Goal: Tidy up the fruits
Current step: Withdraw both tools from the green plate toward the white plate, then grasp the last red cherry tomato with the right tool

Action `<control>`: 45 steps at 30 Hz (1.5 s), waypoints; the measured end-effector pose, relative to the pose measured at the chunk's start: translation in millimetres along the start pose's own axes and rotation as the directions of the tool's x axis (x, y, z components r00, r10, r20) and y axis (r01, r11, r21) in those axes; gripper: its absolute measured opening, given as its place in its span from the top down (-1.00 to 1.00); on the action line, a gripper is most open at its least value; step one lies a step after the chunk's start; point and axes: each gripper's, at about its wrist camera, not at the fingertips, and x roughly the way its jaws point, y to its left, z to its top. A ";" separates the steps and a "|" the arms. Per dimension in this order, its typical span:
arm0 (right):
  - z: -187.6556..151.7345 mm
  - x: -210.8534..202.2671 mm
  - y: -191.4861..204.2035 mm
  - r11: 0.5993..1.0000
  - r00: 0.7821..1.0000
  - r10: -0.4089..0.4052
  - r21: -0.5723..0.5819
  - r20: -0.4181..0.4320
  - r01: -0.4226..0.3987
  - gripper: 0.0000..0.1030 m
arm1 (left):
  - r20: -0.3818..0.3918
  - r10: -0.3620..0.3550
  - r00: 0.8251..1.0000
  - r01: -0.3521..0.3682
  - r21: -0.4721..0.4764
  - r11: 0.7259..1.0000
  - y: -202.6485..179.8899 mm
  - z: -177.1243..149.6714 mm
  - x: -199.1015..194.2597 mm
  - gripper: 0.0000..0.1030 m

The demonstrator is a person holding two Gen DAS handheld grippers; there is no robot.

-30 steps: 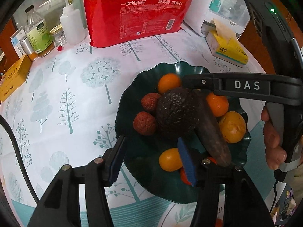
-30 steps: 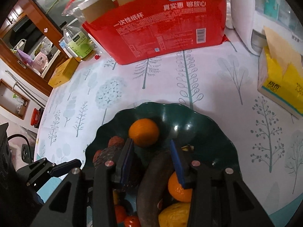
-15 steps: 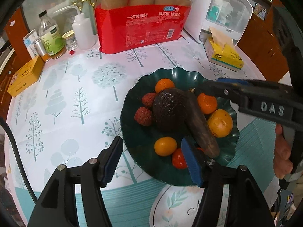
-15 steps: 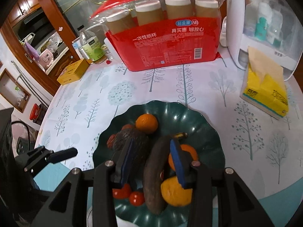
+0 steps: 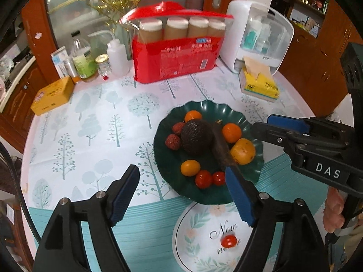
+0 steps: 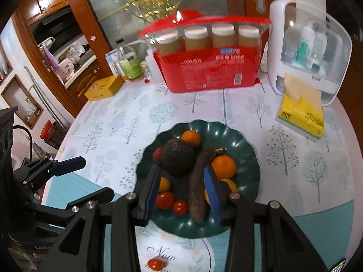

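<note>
The worktop (image 5: 95, 122) wears a white cloth printed with pale trees, turning to teal stripes near the front edge. At its back stands a red pack of paper cups (image 5: 177, 56), with a white cabinet with a clear door (image 5: 258, 36) to its right and bottles (image 5: 82, 59) to its left. A yellow tissue pack (image 5: 258, 83) lies in front of the cabinet, and a yellow box (image 5: 53, 95) sits near the worktop's left edge. In the middle lies a dark green plate (image 5: 229, 111) with a wavy rim, and the fruit is gathered on it: a dark avocado (image 5: 196, 136) touching a long brown fruit (image 5: 221, 147), three orange fruits (image 5: 231, 132) around them, a small yellow-orange one (image 5: 190, 168), two red lychees (image 5: 173, 141) at the left and two cherry tomatoes (image 5: 204, 178) at the near edge. One more cherry tomato (image 5: 229, 240) lies apart on the round printed patch of the cloth, in front of the plate. The left tool (image 5: 181, 192) hangs above the plate's near edge with its jaws opening, wide apart and nothing between them. The right tool (image 6: 181, 192) hangs over the plate with its blue pads a moderate gap apart, gripping nothing; the fruit seen between them lies below on the plate. A hand (image 5: 333, 213) grips its handle.
</note>
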 end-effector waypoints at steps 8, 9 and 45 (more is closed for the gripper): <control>-15.0 -42.6 22.5 0.999 0.999 0.013 -0.045 0.037 -0.011 0.21 | 0.064 0.040 0.997 -0.037 -0.036 0.999 -9.7 -17.6 -51.0 -0.49; -17.2 -45.6 23.8 0.999 0.999 0.015 -0.047 0.039 -0.014 0.22 | 0.066 0.036 0.997 -0.033 -0.039 0.999 -10.7 -20.3 -54.8 -0.49; -179.9 2.6 42.0 0.991 0.993 0.030 -0.126 -0.117 -0.045 0.22 | -0.054 0.114 0.992 -0.125 -0.267 0.956 -5.5 -171.1 -7.3 -0.50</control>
